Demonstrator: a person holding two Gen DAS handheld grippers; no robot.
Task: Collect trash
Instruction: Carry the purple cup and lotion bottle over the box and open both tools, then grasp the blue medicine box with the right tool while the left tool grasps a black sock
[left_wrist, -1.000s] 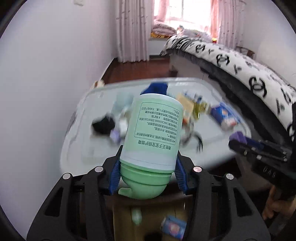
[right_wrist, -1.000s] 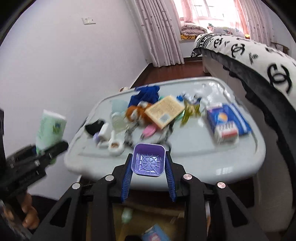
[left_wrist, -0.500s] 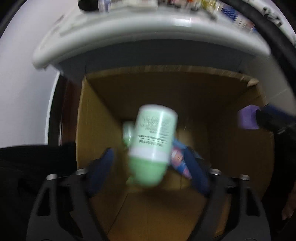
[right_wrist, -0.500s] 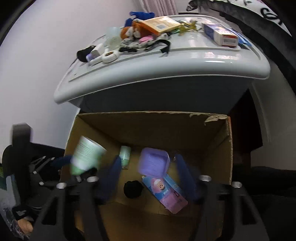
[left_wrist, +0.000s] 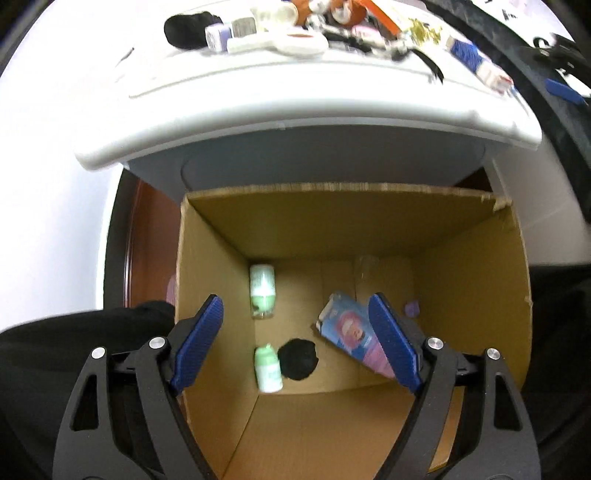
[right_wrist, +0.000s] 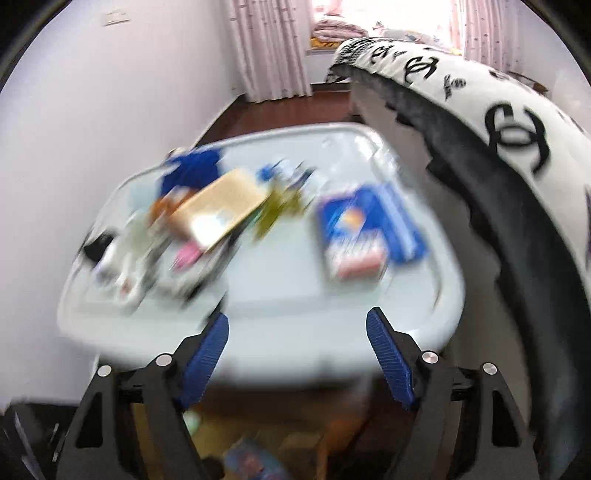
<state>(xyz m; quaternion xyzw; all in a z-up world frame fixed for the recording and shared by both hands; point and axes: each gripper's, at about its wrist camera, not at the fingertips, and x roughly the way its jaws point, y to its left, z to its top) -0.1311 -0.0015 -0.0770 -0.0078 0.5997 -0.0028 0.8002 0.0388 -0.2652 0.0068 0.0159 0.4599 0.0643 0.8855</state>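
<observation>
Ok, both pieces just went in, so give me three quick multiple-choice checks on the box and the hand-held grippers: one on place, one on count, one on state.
1. Where does the black lump lie?
A. On the white table
B. On the floor of the cardboard box
C. Between the left pads

2. How many pale green bottles lie in the box?
A. None
B. Two
C. Five

3. How does the left hand-held gripper stand?
A. Open and empty
B. Shut on a bottle
C. Shut on the pink and blue carton

Key: 1 B, it sits on the box bottom beside the pink and blue carton. 2 B, one bottle near the far wall, another nearer. 3 A, its blue pads stand wide apart above the box with nothing between them.
</observation>
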